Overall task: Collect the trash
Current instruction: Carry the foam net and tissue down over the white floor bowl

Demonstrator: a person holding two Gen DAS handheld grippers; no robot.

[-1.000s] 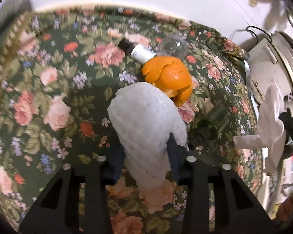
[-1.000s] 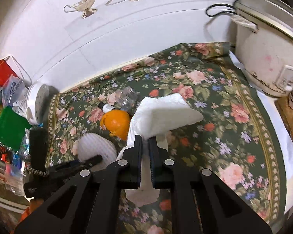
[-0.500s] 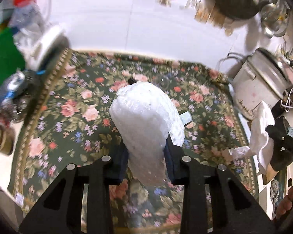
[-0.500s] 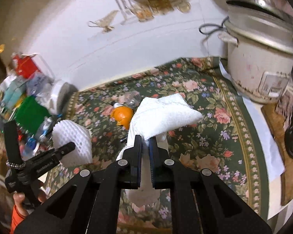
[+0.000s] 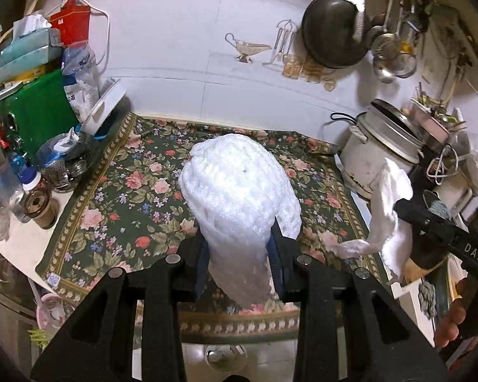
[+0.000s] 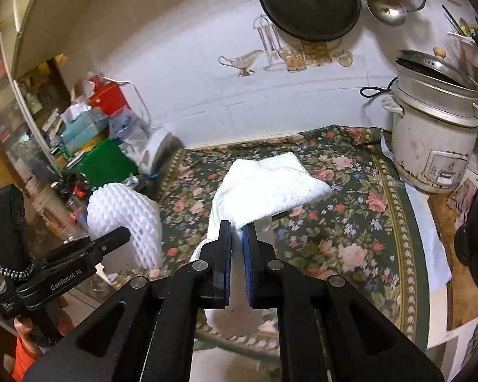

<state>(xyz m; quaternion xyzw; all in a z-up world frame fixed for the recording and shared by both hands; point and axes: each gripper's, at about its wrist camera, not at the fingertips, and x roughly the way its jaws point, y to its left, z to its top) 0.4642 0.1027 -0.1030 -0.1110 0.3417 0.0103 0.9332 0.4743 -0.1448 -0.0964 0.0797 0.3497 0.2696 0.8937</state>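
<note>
Holding foam net [image 5: 239,197] in left gripper [image 5: 239,265] | paper towel [image 6: 271,187] pinched in right gripper [image 6: 236,245]

A white foam net sleeve [image 5: 239,203], meshed and soft-looking, is seen; a crumpled paper towel [image 6: 271,187], matt and embossed, is shown; the floral tablecloth [image 6: 350,222] is perhaps woven cloth; the rice cooker [image 6: 430,146] is finished in stained white enamel under a dull metal lid.

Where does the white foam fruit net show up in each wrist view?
Left wrist: foam fruit net, centre, clamped in the left gripper.
Right wrist: foam fruit net, lower left, ahead of that same gripper.
Shared landmark: white rice cooker at right in both.
</note>
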